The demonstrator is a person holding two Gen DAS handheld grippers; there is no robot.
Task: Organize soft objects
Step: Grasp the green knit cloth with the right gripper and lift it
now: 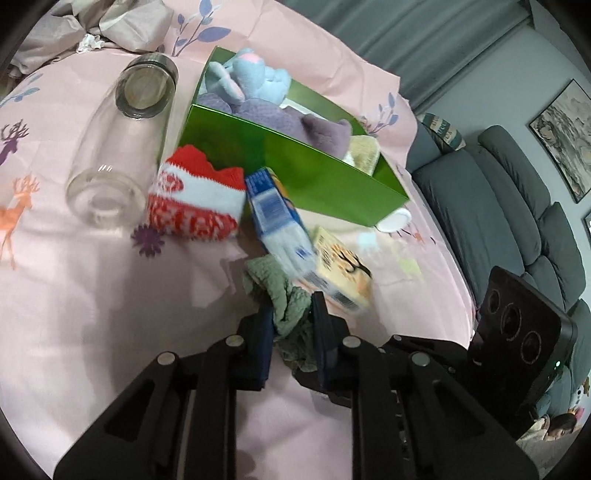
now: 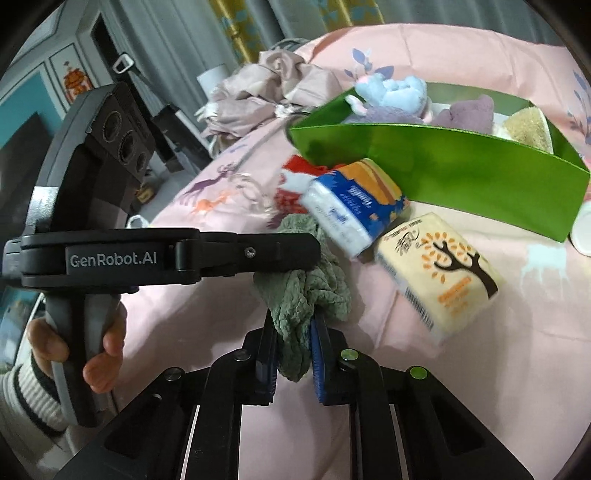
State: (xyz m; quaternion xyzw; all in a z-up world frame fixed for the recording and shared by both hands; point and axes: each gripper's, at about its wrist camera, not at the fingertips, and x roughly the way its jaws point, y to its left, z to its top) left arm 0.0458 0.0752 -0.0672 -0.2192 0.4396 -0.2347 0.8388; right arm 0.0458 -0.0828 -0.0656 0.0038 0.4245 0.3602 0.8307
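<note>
Gripping is recorded at both ends of one item, a green cloth (image 1: 291, 306).

Left wrist view: the left gripper (image 1: 291, 314) is closed on the cloth, which is bunched between its fingers just above the pink sheet (image 1: 92, 295). Beyond it lie a blue tissue pack (image 1: 277, 218) and a yellow tissue pack (image 1: 343, 269), touching each other; a red-and-white knit sock (image 1: 192, 199); a glass jar (image 1: 122, 136) on its side; and a green box (image 1: 295, 166) already holding a blue plush toy (image 1: 255, 77), a purple cloth (image 1: 273, 118) and a beige sponge (image 1: 364, 151).

Right wrist view: the right gripper (image 2: 293, 332) is pinched on the same cloth's lower end.

Step judged in hand: the cloth is being lifted or folded for the box. The next move is judged to call for carrying it over the tissue packs and the box's near wall.

Surface and room: a bed-like surface is covered by the printed sheet; a grey sofa (image 1: 498, 206) and curtains (image 1: 406, 33) are noted behind.
</note>
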